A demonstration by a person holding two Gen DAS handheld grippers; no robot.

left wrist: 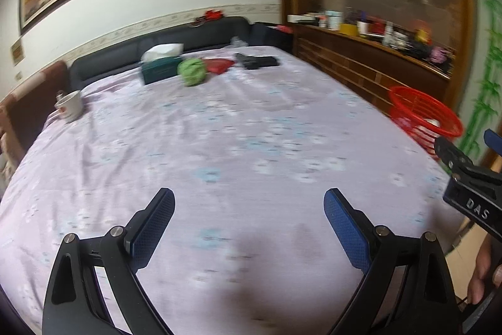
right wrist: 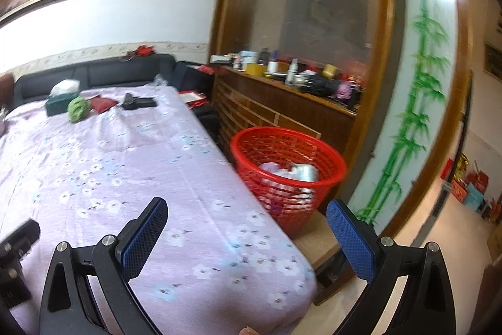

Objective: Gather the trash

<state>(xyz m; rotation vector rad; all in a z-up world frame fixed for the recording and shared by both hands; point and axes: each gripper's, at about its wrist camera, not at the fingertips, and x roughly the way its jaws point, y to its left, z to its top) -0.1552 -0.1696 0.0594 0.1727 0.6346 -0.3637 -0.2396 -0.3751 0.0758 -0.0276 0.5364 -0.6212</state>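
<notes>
Over the near edge of the bed (left wrist: 219, 131): both tongs spread wide, gripping nothing.

Left tongs (left wrist: 249, 203) above the flowered sheet, right tongs (right wrist: 248, 214) by the bed's right edge. Beside that edge, on the floor, red basket (right wrist: 288, 153) with trash (right wrist: 291, 171) inside. At the far end: tissue box (left wrist: 161, 66), green ball (left wrist: 192, 70), mug (left wrist: 70, 105).

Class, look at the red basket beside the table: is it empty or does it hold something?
Not empty. The red basket holds pale crumpled items piled low inside, visible through its open top; what they are is too blurred to tell.
</notes>
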